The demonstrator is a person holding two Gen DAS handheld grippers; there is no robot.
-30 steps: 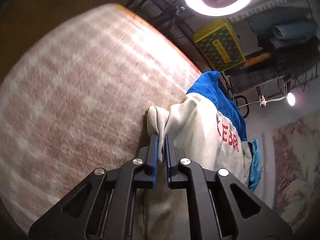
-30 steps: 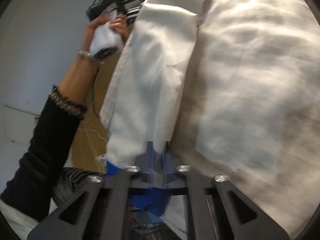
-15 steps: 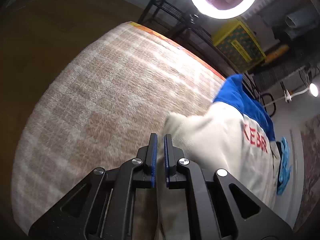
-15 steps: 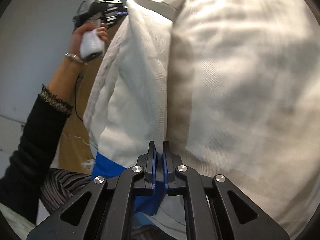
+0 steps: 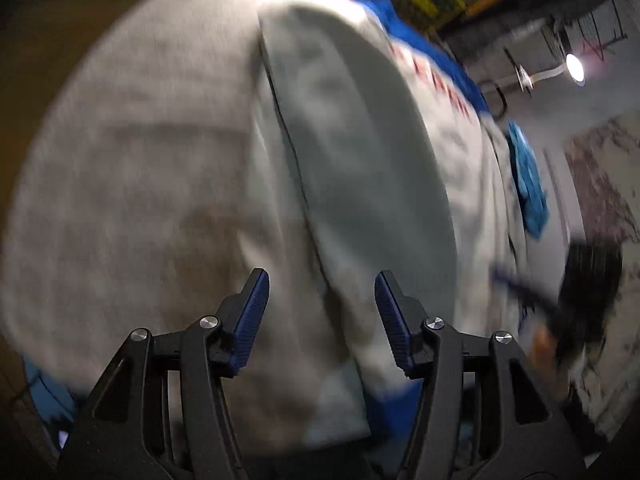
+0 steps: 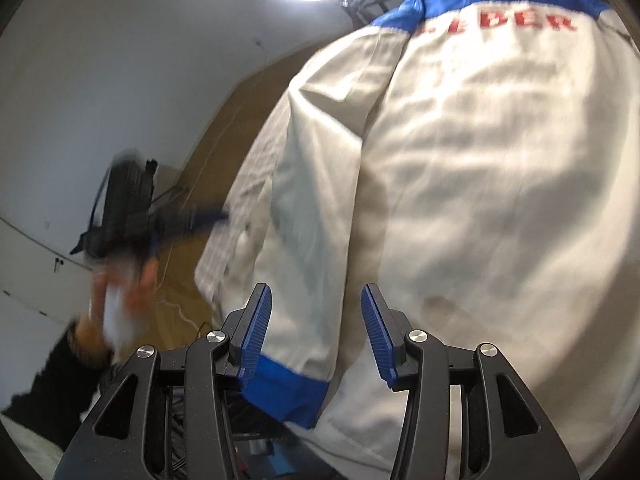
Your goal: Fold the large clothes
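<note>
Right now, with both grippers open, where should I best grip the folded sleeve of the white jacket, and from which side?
Probably at the blue cuff. It ends the sleeve that lies folded over the white jacket, and it sits just before the open right gripper. Come in from the near edge, along the sleeve, so that one finger slides under the cuff's free end.
</note>
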